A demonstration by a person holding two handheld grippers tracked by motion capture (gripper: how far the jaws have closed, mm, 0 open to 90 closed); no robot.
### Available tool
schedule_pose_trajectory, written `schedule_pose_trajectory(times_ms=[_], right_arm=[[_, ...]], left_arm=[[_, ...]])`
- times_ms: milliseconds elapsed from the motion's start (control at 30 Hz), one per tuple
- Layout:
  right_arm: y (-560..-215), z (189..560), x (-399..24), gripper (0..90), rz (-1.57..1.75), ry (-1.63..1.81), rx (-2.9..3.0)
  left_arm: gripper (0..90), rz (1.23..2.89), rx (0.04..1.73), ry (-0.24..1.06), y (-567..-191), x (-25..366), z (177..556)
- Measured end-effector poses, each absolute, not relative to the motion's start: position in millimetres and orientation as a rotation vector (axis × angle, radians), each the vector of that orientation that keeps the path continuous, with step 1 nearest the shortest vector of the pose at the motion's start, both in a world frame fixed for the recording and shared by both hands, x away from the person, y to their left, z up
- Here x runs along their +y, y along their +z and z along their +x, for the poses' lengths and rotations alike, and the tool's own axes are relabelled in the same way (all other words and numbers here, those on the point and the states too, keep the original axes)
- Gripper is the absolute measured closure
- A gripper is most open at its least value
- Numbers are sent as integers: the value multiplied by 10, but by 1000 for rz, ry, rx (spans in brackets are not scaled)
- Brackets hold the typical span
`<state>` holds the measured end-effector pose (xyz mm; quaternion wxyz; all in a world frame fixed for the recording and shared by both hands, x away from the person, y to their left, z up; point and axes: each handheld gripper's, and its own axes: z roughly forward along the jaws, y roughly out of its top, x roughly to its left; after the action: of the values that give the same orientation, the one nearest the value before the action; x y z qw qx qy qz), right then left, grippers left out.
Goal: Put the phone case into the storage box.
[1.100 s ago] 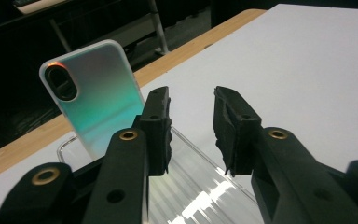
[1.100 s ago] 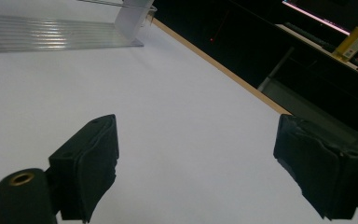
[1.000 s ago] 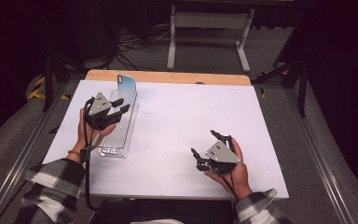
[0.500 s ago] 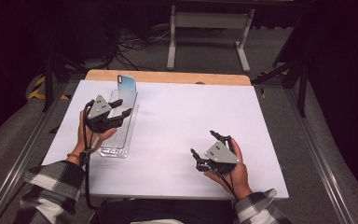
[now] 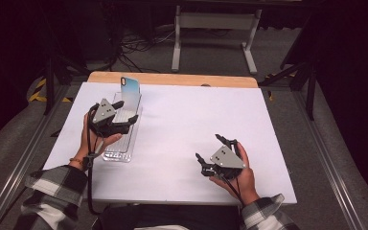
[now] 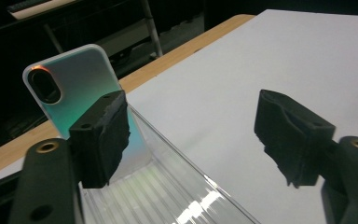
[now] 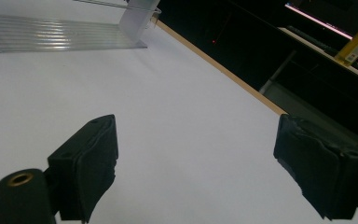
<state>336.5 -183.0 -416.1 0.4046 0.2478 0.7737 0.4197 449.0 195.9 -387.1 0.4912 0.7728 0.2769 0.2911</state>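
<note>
Left gripper (image 6: pixel 191 140) has its jaws spread wide, they've just been opening, and nothing sits between the pads. In the left gripper view the left pad is right in front of the phone case (image 6: pixel 74 93), whether it touches I can't tell; the other pad hangs over bare white tabletop. That view gives detail the high view doesn't: the case stands tilted back at the far end of a clear ribbed rack (image 6: pixel 168 186), teal/iridescent back w/ a dark oval camera cutout up top.

High view gives the layout instead: left gripper (image 5: pixel 124 111) over the rack (image 5: pixel 120 148), which lies along the tabletop's left edge, w/ the phone case (image 5: pixel 130 91) at its far end, near the far left corner. Right gripper (image 5: pixel 215 151) is well apart, near the front right part of the tabletop, jaws also wide, holding nothing. Right gripper view (image 7: pixel 196 168) confirms: just white surface between the pads, the rack (image 7: pixel 51 32) far off toward the top left.

Surface: white tabletop (image 5: pixel 196 120) w/ a wooden strip (image 5: pixel 172 79) along its far edge. Person's plaid sleeves (image 5: pixel 52 187) come in at the front edge. Room is dark, grey floor, cables (image 5: pixel 139 45) and a white stand (image 5: pixel 213 28) behind the table; right gripper view also catches a yellow bottle (image 7: pixel 354 46) on a dark shelf, plus a lit screen edge.
</note>
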Motion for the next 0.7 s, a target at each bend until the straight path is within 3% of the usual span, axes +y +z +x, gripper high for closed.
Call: schedule_pose_trajectory(times_ms=[400,700], right_arm=[[-4154,3361,-1834,131,629,1064,1951],[-4140,3358,-1848,75,632,1089,1930]], left_arm=[[102,1860,675,717,-3862,1955,4473],[43,1854,660,708,-3857,1950,4457]])
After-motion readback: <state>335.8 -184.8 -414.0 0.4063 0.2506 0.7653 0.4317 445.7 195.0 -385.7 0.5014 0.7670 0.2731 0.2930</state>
